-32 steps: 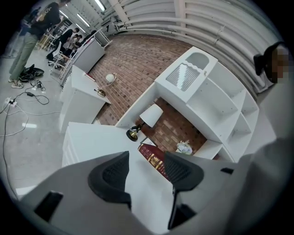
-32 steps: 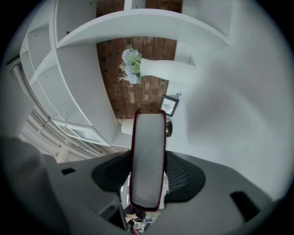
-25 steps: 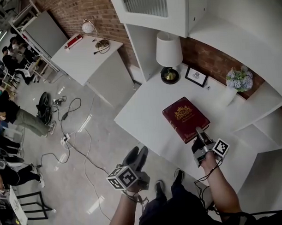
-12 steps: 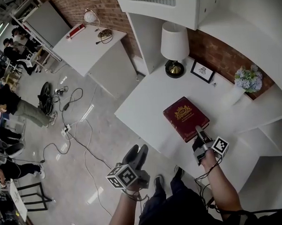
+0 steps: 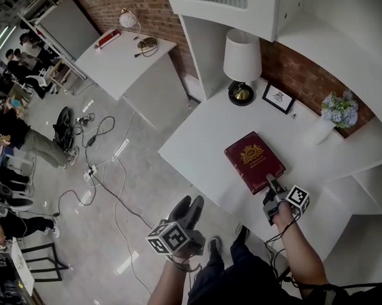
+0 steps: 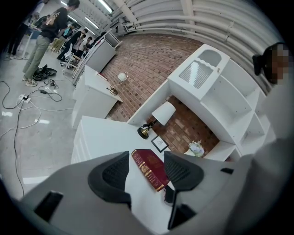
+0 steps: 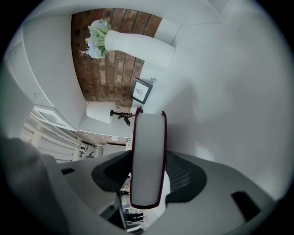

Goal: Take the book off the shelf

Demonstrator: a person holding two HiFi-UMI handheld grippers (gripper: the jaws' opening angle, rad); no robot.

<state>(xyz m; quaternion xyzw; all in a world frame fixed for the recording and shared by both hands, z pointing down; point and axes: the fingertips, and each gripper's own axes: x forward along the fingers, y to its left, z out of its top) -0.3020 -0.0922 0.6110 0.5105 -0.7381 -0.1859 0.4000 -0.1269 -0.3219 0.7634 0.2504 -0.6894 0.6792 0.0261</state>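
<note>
1. Book [image 5: 254,160] — flat on the desk [image 5: 197,139], cover up, near the front edge and well apart from the shelves [image 5: 370,174]. Judged already off the shelf.
2. Right gripper [image 5: 271,183] — pinches the book's near edge, a pad on each cover and the page block between. An edge grip probably lets the book settle flat.
3. Left gripper [image 5: 190,209] — jaws spread, nothing between them. It hangs off the desk over the floor, likely to stay clear, since one gripper manages the book.
</note>
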